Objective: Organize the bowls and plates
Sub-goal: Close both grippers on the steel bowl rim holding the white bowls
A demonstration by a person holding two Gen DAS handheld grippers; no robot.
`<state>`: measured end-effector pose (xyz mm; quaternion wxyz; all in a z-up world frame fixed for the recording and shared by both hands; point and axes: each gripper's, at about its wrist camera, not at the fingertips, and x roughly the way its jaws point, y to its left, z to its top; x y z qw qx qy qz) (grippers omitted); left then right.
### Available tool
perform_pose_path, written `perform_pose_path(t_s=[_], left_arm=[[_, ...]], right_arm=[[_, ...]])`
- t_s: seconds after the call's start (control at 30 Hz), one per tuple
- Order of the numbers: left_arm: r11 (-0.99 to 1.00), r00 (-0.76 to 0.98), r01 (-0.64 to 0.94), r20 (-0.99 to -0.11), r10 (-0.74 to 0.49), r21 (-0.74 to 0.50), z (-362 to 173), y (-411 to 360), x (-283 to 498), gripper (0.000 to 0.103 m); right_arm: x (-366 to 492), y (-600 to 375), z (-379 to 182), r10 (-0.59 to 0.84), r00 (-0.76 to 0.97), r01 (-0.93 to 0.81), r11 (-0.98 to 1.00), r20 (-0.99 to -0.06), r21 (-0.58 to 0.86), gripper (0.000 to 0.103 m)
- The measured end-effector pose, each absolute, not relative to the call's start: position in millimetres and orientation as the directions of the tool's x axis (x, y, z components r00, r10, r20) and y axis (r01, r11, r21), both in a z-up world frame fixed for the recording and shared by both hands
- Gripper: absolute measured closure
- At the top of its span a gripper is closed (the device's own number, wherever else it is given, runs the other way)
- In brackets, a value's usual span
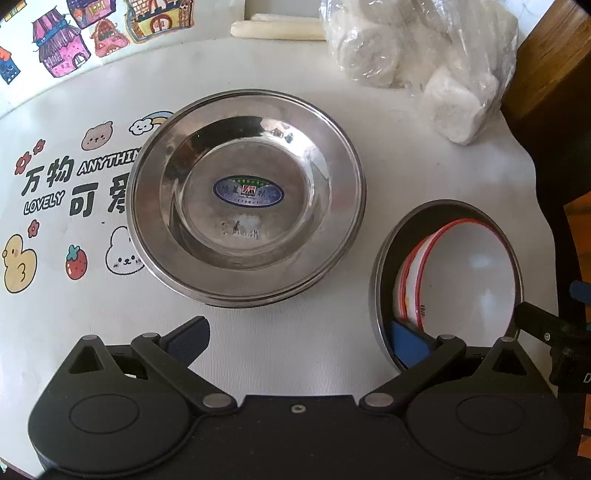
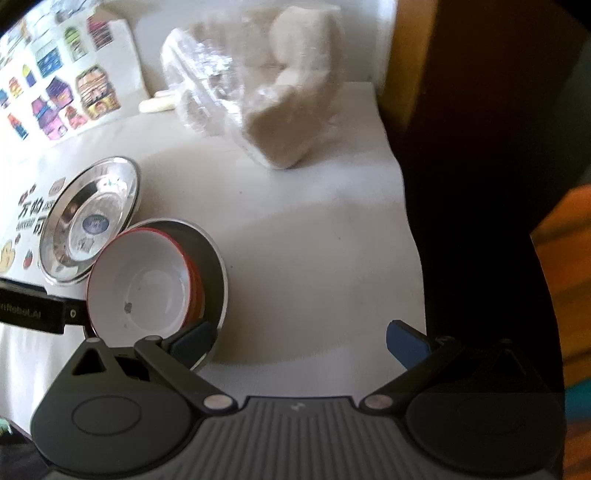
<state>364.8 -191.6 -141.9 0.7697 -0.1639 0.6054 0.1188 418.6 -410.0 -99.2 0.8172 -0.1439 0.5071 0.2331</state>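
A stack of steel plates (image 1: 247, 199) with a blue oval label lies mid-table and shows smaller in the right wrist view as steel plates (image 2: 92, 221). To its right, a dark metal bowl (image 1: 380, 266) holds tilted white bowls with red rims (image 1: 469, 273). My left gripper (image 1: 299, 336) is open; its right finger (image 1: 408, 341) reaches over the dark bowl's near rim beside the white bowls. In the right wrist view the white bowl (image 2: 144, 284) leans inside the dark bowl (image 2: 212, 258). My right gripper (image 2: 299, 338) is open, its left finger (image 2: 194, 338) at that bowl's near rim.
A clear plastic bag of white round buns (image 1: 424, 59) sits at the back right, with pale sticks (image 1: 277, 29) behind it. The white tablecloth (image 1: 66, 325) carries cartoon prints. The table edge (image 2: 410, 229) drops off on the right beside dark wooden furniture (image 2: 461, 147).
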Motion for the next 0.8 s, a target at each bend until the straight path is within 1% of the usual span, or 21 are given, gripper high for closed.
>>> perform_pose_path(t_s=[0.2,0.3,0.37,0.4,0.47,0.5,0.57,0.6,0.67,0.73,0.8], left_arm=[[0.901,0.205,-0.417,-0.978,-0.035,-0.119,-146.7,-188.8,367.4,0.001],[0.894,0.200,-0.429,-0.979,-0.043,-0.127,-147.8,-187.2,366.9,0.001],[0.893,0.199,-0.431,-0.979,-0.043,-0.127,-148.1,-187.4,367.0,0.001],[0.894,0.199,-0.430,-0.979,-0.044,-0.127,-148.1,-187.7,367.4,0.002],[0.893,0.201,-0.430,-0.978,-0.052,-0.136,-147.9,-188.0,367.7,0.004],[0.892,0.203,-0.429,-0.977,-0.059,-0.143,-148.1,-187.6,367.8,0.006],[0.890,0.208,-0.429,-0.975,-0.072,-0.157,-147.7,-186.7,367.8,0.010],[0.888,0.213,-0.428,-0.974,-0.081,-0.168,-147.5,-186.5,367.8,0.014],[0.883,0.223,-0.427,-0.969,-0.104,-0.193,-147.2,-185.7,367.8,0.020],[0.875,0.236,-0.426,-0.962,-0.138,-0.230,-147.1,-184.6,367.0,0.034],[0.860,0.250,-0.428,-0.951,-0.182,-0.277,-148.4,-182.5,366.2,0.043]], right_arm=[[418.1,-393.4,-104.3,0.225,0.344,-0.645,0.762,-0.912,-0.056,0.002],[415.4,-387.5,-102.4,0.242,0.346,-0.684,0.727,-0.907,-0.066,0.013],[416.4,-386.5,-101.1,0.264,0.327,-0.693,0.720,-0.908,-0.040,0.024],[417.8,-386.4,-101.0,0.275,0.315,-0.698,0.715,-0.908,-0.025,0.027],[419.1,-387.2,-100.5,0.301,0.293,-0.707,0.707,-0.908,0.006,0.039],[419.9,-387.7,-100.8,0.311,0.283,-0.710,0.704,-0.908,0.020,0.042],[419.3,-387.6,-100.2,0.325,0.270,-0.712,0.701,-0.906,0.039,0.051],[419.2,-387.7,-99.8,0.331,0.264,-0.712,0.700,-0.906,0.049,0.053],[419.6,-387.7,-99.9,0.343,0.251,-0.708,0.702,-0.905,0.070,0.062],[420.1,-386.7,-100.8,0.345,0.244,-0.704,0.706,-0.906,0.079,0.065],[420.7,-384.6,-101.8,0.344,0.239,-0.705,0.704,-0.908,0.081,0.069]])
